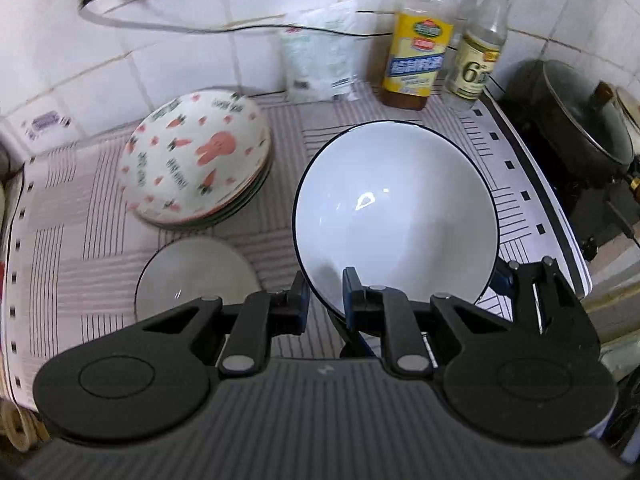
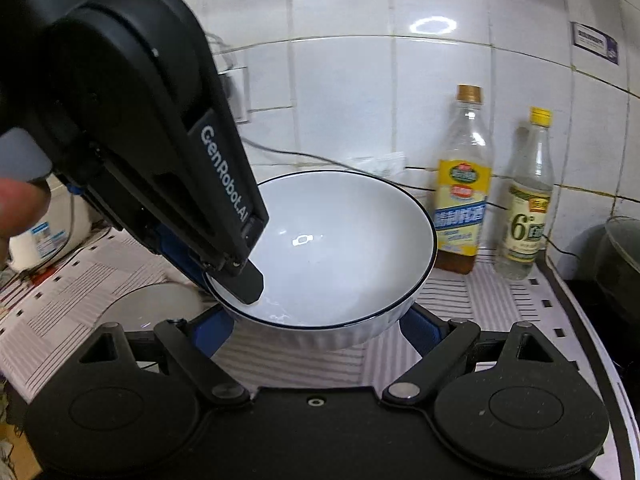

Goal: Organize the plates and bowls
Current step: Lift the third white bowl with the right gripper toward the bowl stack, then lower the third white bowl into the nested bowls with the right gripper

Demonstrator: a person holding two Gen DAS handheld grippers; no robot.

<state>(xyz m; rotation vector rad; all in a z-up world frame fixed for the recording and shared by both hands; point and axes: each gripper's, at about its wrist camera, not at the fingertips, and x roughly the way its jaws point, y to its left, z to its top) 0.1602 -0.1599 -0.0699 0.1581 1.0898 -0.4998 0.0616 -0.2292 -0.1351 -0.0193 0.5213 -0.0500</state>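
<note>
Left hand-held gripper (image 1: 326,294): clamped on the near rim of the white bowl (image 1: 396,216), one finger inside the bowl and one outside its wall.
Right hand-held gripper (image 2: 316,326): jaws spread wide, one blue pad at each side of the bowl's ribbed outer wall; whether the pads pressed on it cannot be told.
White bowl: dark line round the rim, empty, held tilted above the striped cloth (image 1: 72,208) that covered the counter; in the right wrist view it sat between the right gripper's fingers with the left gripper reaching in from the upper left.
Patterned bowls (image 1: 196,164): a tilted stack with carrot and rabbit print, on the cloth left of the white bowl and apart from it.
Small plate (image 1: 192,276): pale, flat on the cloth, in front of the stack and just left of the left gripper's fingers.
Bottles: a yellow-labelled bottle (image 1: 418,46) and a clear bottle with a yellow cap (image 1: 478,52), upright side by side at the tiled wall (image 1: 192,60) behind the bowl.
Pot (image 1: 580,120): dark, with a glass lid, to the right beyond the cloth.
Person: a blurred fingertip (image 2: 20,208) at the left edge of the right wrist view.
</note>
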